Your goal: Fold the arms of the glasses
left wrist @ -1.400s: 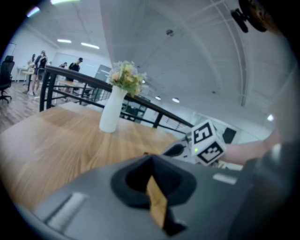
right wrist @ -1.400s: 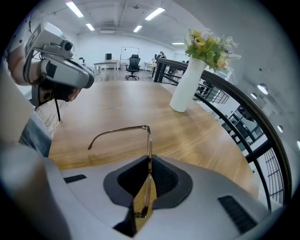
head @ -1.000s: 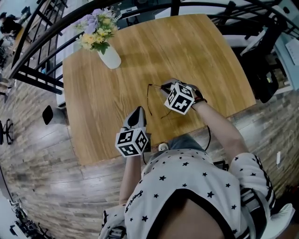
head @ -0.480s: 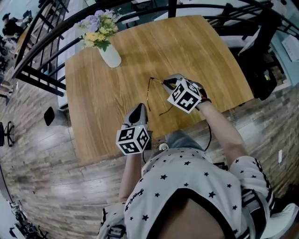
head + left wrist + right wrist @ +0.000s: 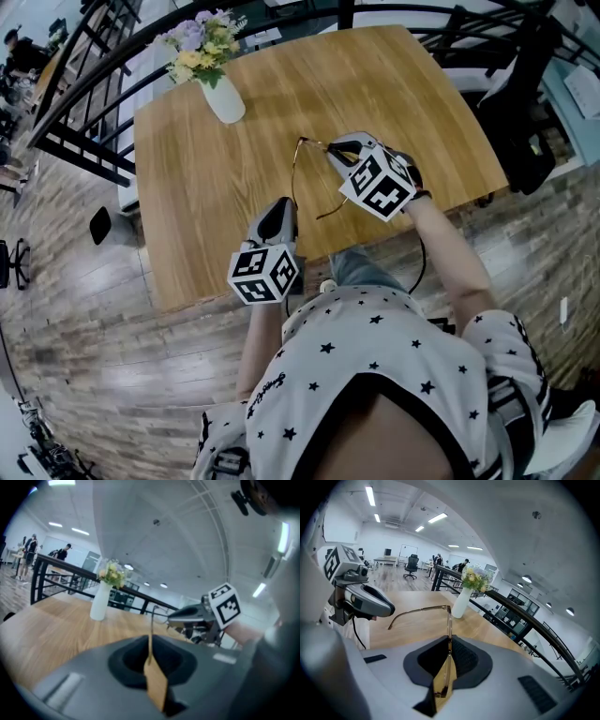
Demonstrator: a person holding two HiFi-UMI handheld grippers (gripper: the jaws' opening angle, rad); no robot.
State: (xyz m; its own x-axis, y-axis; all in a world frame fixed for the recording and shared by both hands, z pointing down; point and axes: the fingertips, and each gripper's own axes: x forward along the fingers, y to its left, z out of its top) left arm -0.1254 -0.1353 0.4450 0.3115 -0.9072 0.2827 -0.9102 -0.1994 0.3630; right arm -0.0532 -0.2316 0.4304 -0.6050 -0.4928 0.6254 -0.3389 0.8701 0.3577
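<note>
- The task has hardly started. The thin tan-gold wire-framed glasses (image 5: 296, 173) hang above the light wooden table (image 5: 412, 84), on the person's side of the white vase of flowers (image 5: 225, 98), and both arms still stick out unfolded.
- The right gripper (image 5: 330, 148) has its jaws closed on the front frame.
- The left gripper (image 5: 281, 208), farther from the vase, is pinched shut on the tan tip of one arm.
- Still to do: swing that arm in, then the other.
- Compared with a second ago, the grippers and glasses are nearer the vase and seemingly higher.
</note>
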